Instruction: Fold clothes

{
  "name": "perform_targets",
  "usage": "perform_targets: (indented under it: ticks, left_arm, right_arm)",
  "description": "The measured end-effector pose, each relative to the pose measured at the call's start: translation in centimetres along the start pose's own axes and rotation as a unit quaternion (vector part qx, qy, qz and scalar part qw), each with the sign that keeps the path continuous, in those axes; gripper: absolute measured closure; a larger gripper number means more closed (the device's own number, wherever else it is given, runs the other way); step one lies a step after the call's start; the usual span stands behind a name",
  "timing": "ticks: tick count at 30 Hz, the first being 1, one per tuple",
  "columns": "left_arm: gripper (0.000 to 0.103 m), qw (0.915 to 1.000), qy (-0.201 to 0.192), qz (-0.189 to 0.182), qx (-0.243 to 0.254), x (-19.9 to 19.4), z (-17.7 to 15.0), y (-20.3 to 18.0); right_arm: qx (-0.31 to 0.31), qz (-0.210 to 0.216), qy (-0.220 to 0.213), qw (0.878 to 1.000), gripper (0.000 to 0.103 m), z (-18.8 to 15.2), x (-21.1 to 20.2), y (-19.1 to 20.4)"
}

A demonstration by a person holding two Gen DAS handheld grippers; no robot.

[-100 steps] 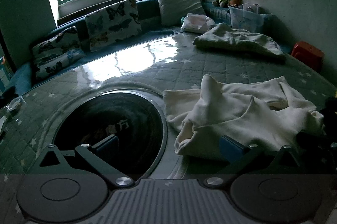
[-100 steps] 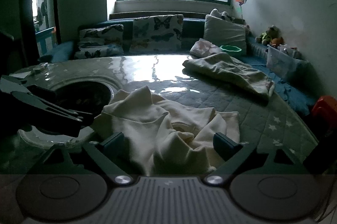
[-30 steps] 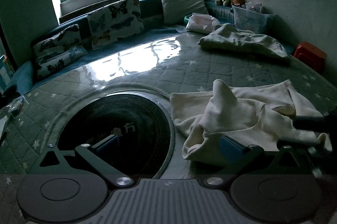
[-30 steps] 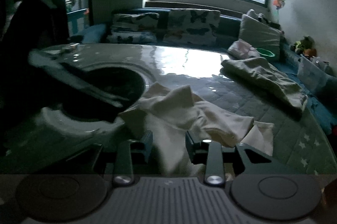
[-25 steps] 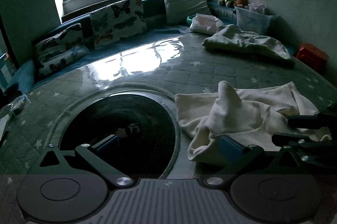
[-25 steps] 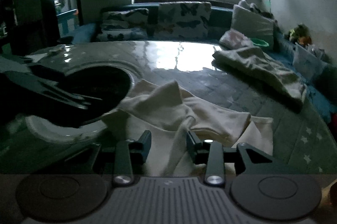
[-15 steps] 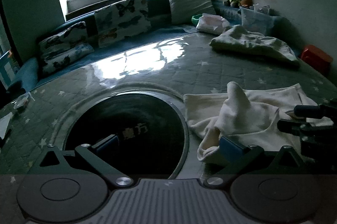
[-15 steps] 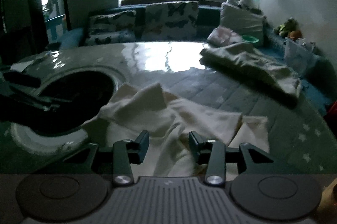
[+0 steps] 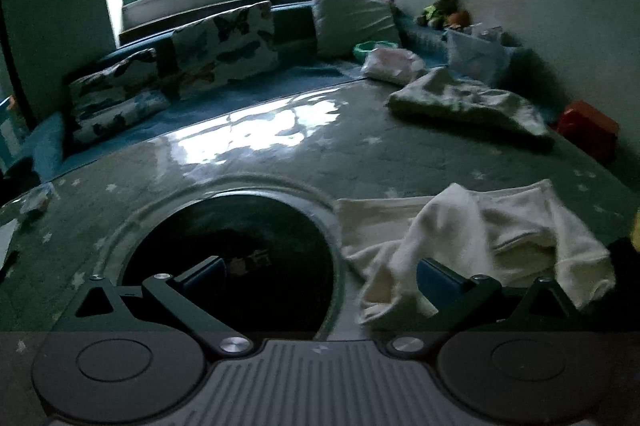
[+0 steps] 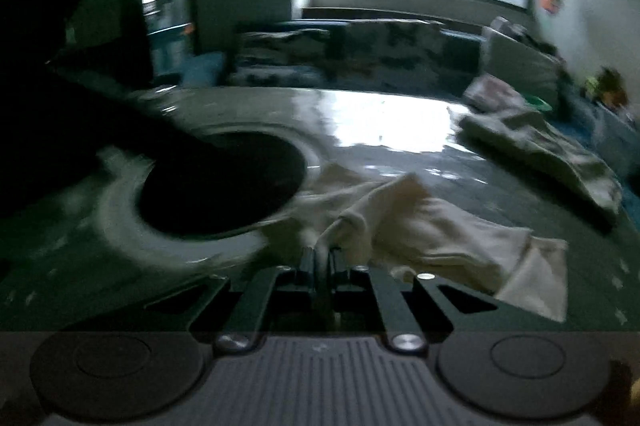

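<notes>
A crumpled cream garment (image 9: 472,238) lies on the round green quilted table, just right of its dark round centre. My left gripper (image 9: 320,274) is open and empty, hovering over the dark centre with its right finger at the garment's near edge. In the right wrist view the garment (image 10: 440,226) lies ahead, blurred by motion. My right gripper (image 10: 321,258) is shut on a fold at the garment's near left edge.
A second pale garment (image 9: 468,102) lies at the table's far right. The dark round centre (image 9: 232,258) sits in the table's middle. A cushioned bench with butterfly pillows (image 9: 224,46) runs under the window. A red stool (image 9: 588,130) stands at the right.
My right gripper has closed from half open onto the garment's near edge and swung to the right. The left gripper stays open and has shifted slightly left.
</notes>
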State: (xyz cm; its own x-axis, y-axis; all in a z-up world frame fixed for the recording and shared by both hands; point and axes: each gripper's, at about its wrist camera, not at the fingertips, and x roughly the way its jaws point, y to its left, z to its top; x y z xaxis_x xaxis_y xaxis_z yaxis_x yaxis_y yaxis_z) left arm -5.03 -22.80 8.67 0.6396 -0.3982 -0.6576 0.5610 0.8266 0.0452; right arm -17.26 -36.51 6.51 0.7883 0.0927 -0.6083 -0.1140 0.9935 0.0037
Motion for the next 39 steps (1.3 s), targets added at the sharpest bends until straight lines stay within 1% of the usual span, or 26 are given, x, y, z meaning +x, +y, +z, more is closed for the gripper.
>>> perform_targets:
  ticks: [2,4,9,11,15,17,18,19,20,22,24,27,30,31,32,36,39]
  left_arm:
    - [0.000,0.9998,-0.002,-0.017,0.007,-0.4,0.0,-0.7]
    - [0.000,0.9992,-0.007,-0.031,0.023,-0.8,0.0,-1.8]
    - [0.000,0.9947,-0.013,-0.070,0.074,-0.8,-0.3,-4.7]
    - [0.001,0.9928,-0.008,-0.077,0.091,-0.2,-0.4,-5.8]
    - [0.013,0.9894,0.012,-0.090,0.113,1.4,-0.7,-7.5]
    - [0.023,0.9892,0.021,-0.081,0.120,2.3,-0.8,-8.0]
    - [0.032,0.9892,0.025,-0.077,0.122,2.7,-0.8,-8.1]
    - [0.042,0.9895,0.028,-0.073,0.122,3.0,-0.9,-8.0]
    - [0.049,0.9898,0.029,-0.069,0.122,3.2,-0.9,-7.8]
    - [0.079,0.9902,0.032,-0.061,0.121,3.5,-1.1,-7.3]
    - [0.089,0.9915,0.032,-0.050,0.116,3.6,-1.4,-6.5]
    - [0.096,0.9943,0.016,-0.040,0.098,2.4,-1.5,-4.8]
    - [0.098,0.9968,0.003,-0.024,0.076,0.7,-1.8,-2.8]
    - [0.098,0.9975,-0.001,-0.018,0.068,0.1,-1.9,-2.1]
    - [0.098,0.9981,-0.005,-0.012,0.060,-0.5,-2.1,-1.3]
    - [0.098,0.9997,-0.003,0.005,0.024,-2.6,-3.8,2.2]
    - [0.098,0.9998,0.011,0.013,0.007,-3.3,-5.5,4.6]
  right_arm:
    - [-0.025,0.012,0.004,1.000,0.097,-0.6,-0.3,1.7]
    - [-0.037,0.016,0.007,0.999,0.097,-1.1,-0.2,2.8]
    - [-0.043,0.032,0.018,0.998,0.097,-2.4,0.5,4.4]
    - [-0.041,0.036,0.021,0.998,0.097,-2.7,0.6,4.8]
    - [-0.039,0.044,0.019,0.998,0.097,-3.0,0.5,5.3]
    - [-0.044,0.049,0.018,0.998,0.097,-3.1,0.3,5.8]
    - [-0.046,0.052,0.018,0.997,0.097,-3.2,0.3,6.0]
    - [-0.047,0.054,0.018,0.997,0.097,-3.2,0.2,6.1]
    - [-0.049,0.057,0.018,0.997,0.097,-3.2,0.2,6.3]
    - [-0.053,0.061,0.019,0.997,0.097,-3.3,0.0,6.7]
    - [-0.053,0.064,0.020,0.996,0.097,-3.4,-0.1,6.8]
    - [-0.048,0.066,0.019,0.996,0.097,-3.4,-0.2,6.8]
    - [-0.042,0.067,0.021,0.997,0.096,-3.4,-0.2,6.8]
    - [-0.040,0.067,0.022,0.997,0.094,-3.4,-0.2,6.8]
    - [-0.036,0.069,0.022,0.997,0.091,-3.4,-0.3,6.7]
    - [-0.020,0.077,0.018,0.997,0.088,-3.2,-1.2,6.5]
    - [-0.007,0.083,0.011,0.996,0.086,-2.7,-1.9,6.1]
